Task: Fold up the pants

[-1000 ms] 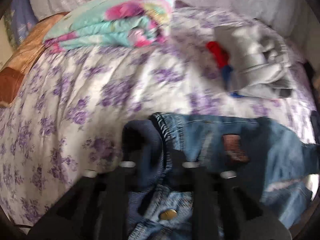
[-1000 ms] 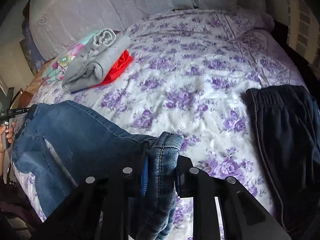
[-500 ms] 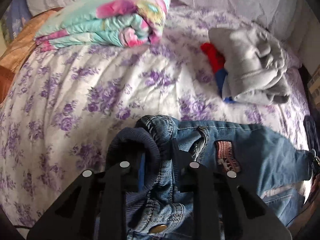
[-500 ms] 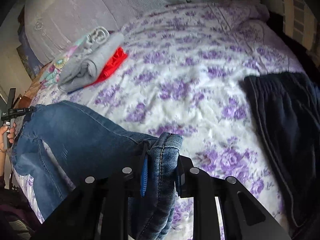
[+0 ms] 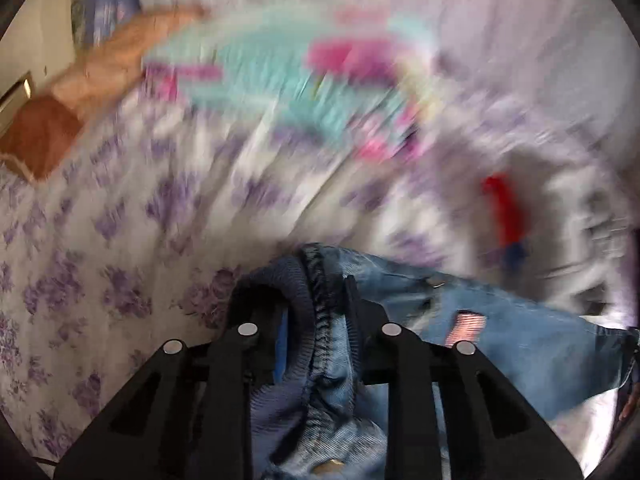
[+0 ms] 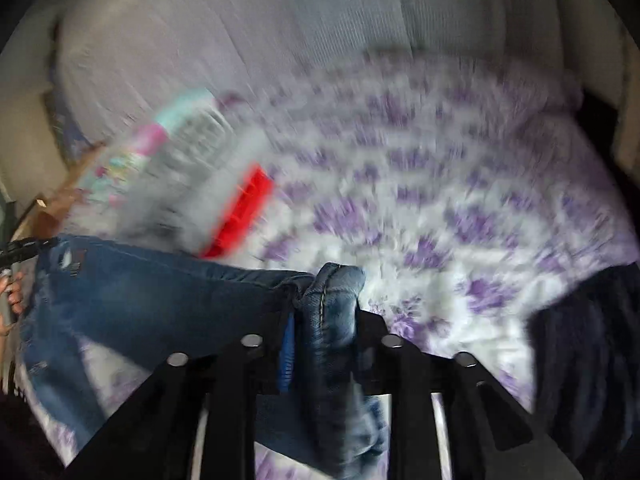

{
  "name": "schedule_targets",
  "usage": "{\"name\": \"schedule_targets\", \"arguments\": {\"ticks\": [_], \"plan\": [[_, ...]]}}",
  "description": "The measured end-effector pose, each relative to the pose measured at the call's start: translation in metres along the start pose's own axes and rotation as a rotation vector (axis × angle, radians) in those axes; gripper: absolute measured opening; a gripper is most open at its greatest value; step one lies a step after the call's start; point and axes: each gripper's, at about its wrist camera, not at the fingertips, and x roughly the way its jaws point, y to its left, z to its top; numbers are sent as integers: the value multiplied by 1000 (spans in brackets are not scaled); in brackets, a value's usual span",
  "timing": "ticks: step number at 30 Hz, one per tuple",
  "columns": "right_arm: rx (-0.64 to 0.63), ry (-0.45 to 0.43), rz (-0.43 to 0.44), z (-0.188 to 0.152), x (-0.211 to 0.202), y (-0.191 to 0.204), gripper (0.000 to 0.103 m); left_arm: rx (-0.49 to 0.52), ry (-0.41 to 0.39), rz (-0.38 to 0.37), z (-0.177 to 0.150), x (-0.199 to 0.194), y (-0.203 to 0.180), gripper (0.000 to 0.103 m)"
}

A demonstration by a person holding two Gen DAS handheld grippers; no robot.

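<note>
Dark pants point(image 6: 592, 360) only in right view; orange cushion point(image 5: 40, 136) only left.

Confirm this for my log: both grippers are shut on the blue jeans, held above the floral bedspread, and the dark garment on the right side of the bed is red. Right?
Not quite. The garment on the right is dark navy or black, not red, as the right wrist view shows; only a small folded item farther back is red. The rest stands: left gripper and right gripper each clamp the jeans above the floral bedspread.
</note>
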Motion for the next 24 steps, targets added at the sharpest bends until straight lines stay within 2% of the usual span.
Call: {"name": "schedule_targets", "arguments": {"ticks": [1, 2, 3, 4, 5, 6, 7, 9, 12, 17, 22, 23, 24], "plan": [[17, 29, -57, -4, 14, -3, 43, -13, 53, 12, 0, 16, 4, 35], [38, 38, -71, -9, 18, -5, 43, -52, 84, -17, 0, 22, 10, 35], [66, 24, -51, -14, 11, -9, 47, -68, 77, -45, 0, 16, 14, 38], [84, 3, -29, -19, 2, -11, 60, -67, 57, -81, 1, 2, 18, 50], [102, -24, -12, -27, -12, -13, 67, -64, 41, -96, 0, -7, 20, 58], [119, -59, 9, -37, -35, -15, 77, -63, 11, -108, -1, -24, 24, 72], [126, -79, 37, -48, -54, -17, 82, -66, -19, -117, -4, -41, 30, 78], [128, -101, 104, -72, -95, -15, 87, -65, -58, -161, -18, -78, 40, 81], [56, -95, 156, -120, -145, -2, 95, -40, -44, -160, -49, -112, 49, 83], [-9, -25, 162, -206, -193, 19, 95, -33, 41, -218, -123, -131, 63, 83], [96, 16, 259, -276, -201, 25, 95, -54, 74, -266, -186, -130, 78, 83], [111, 28, 305, -285, -195, 29, 93, -63, 78, -276, -194, -127, 79, 83], [107, 36, 341, -292, -188, 34, 76, -70, 88, -285, -199, -121, 80, 83]]}}
